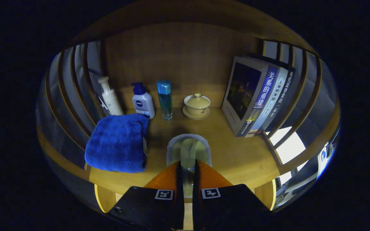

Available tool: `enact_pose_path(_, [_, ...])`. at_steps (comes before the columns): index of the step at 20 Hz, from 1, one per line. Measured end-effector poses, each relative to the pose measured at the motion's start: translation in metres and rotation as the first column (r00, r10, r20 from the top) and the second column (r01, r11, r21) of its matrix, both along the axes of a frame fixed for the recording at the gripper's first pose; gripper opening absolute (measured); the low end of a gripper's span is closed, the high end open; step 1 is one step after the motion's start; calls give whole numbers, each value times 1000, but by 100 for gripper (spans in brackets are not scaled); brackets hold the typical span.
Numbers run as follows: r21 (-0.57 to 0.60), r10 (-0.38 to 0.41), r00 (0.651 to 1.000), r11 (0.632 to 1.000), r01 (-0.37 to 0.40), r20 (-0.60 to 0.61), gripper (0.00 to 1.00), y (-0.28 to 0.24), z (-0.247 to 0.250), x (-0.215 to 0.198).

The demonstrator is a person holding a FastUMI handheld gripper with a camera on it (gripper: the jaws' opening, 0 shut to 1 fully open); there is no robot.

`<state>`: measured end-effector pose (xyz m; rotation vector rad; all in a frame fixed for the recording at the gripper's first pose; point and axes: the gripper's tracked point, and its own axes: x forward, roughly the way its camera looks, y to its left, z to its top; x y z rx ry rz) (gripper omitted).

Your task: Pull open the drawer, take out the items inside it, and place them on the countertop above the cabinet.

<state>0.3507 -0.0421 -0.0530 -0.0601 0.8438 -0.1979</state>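
Gripping a clear glass cup with a grey-rimmed pale-green interior, the orange-and-black two-finger gripper holds it close between both fingers over the wooden countertop. Folded blue plush towel lies just left; lidded cream ceramic cup stands beyond.

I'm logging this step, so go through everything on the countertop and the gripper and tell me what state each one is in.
gripper: shut on the sponge, over the countertop.
sponge: held on edge between the fingers, grey rim, yellow-green face.
blue towel: folded, lying flat.
white pump bottle: leaning.
white bottle with blue pump: upright.
clear blue bottle: upright, capped.
lidded cup: lid on, on its saucer.
books: closed, leaning.
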Motion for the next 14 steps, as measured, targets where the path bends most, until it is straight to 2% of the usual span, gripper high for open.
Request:
enact_pose_path(6, [1, -5, 999, 1000, 5, -42, 18, 4, -26, 10])
enact_pose_path(14, [4, -6, 1000, 1000, 6, -29, 23, 2, -31, 16])
